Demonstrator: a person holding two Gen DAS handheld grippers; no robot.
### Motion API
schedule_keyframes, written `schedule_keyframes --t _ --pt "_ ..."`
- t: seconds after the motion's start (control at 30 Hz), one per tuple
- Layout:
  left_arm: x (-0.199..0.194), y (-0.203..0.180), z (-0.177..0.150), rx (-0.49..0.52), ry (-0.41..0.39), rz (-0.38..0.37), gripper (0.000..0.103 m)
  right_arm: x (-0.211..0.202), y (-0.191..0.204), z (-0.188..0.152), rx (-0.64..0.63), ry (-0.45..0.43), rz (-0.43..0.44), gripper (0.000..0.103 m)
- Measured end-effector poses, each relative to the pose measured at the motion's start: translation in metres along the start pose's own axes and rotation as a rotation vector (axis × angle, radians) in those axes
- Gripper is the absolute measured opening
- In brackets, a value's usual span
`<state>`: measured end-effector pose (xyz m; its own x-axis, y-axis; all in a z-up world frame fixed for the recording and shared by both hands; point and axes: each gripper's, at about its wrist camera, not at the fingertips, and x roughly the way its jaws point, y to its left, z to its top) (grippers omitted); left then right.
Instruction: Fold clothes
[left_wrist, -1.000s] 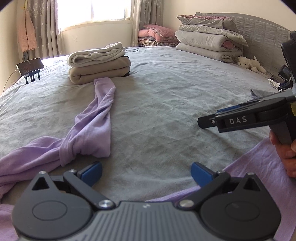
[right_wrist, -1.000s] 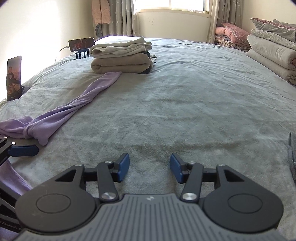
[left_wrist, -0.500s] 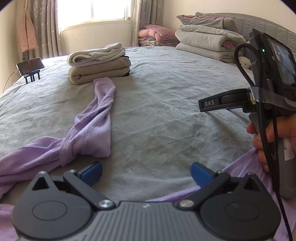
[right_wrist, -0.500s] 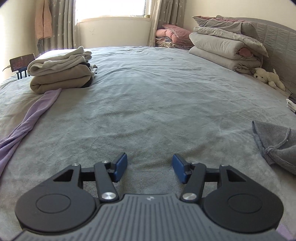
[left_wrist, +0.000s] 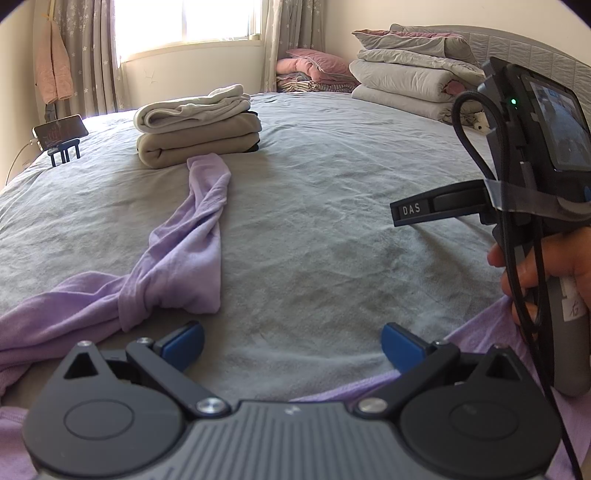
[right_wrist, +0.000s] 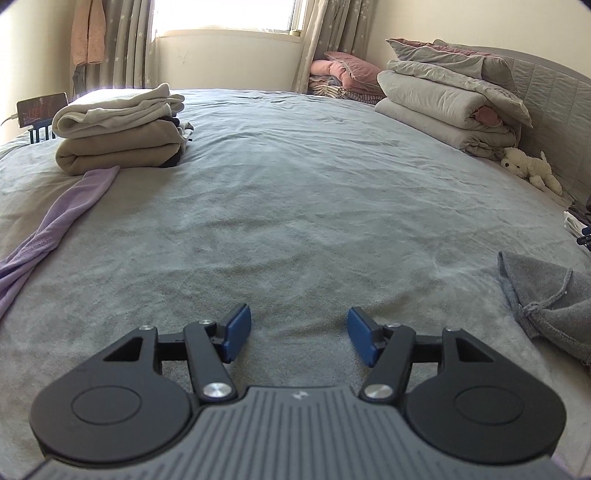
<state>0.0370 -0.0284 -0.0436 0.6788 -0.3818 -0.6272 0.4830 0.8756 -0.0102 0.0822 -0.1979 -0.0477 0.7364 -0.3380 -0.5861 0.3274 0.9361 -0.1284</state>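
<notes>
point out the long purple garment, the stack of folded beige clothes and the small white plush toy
long purple garment (left_wrist: 192, 254), left wrist view, its twisted middle
stack of folded beige clothes (right_wrist: 118, 146), right wrist view, bottom fold
small white plush toy (right_wrist: 530, 168), right wrist view, its body

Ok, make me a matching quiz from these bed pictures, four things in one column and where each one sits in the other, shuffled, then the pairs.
Things:
1. purple garment
2. folded beige stack
3. white plush toy
4. grey towel

Places:
A. by the headboard, under the piled quilts
B. stretched along the bed up to the stack
C. crumpled at the right wrist view's right edge
D. far side, near the propped phone

Pairs: 1-B, 2-D, 3-A, 4-C
</notes>
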Motion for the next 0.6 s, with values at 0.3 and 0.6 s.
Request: schedule_keyframes --t 0.3,0.6 --pt "0.0000 0.0000 -0.0001 0.000 0.000 0.000 0.103 0.0016 -0.0010 0.0003 0.005 0.000 0.011 0.064" --pt "0.0001 0.0000 -0.0001 0.000 0.000 0.000 0.103 0.0016 -0.0030 -0.0006 0.019 0.001 0.025 0.065"
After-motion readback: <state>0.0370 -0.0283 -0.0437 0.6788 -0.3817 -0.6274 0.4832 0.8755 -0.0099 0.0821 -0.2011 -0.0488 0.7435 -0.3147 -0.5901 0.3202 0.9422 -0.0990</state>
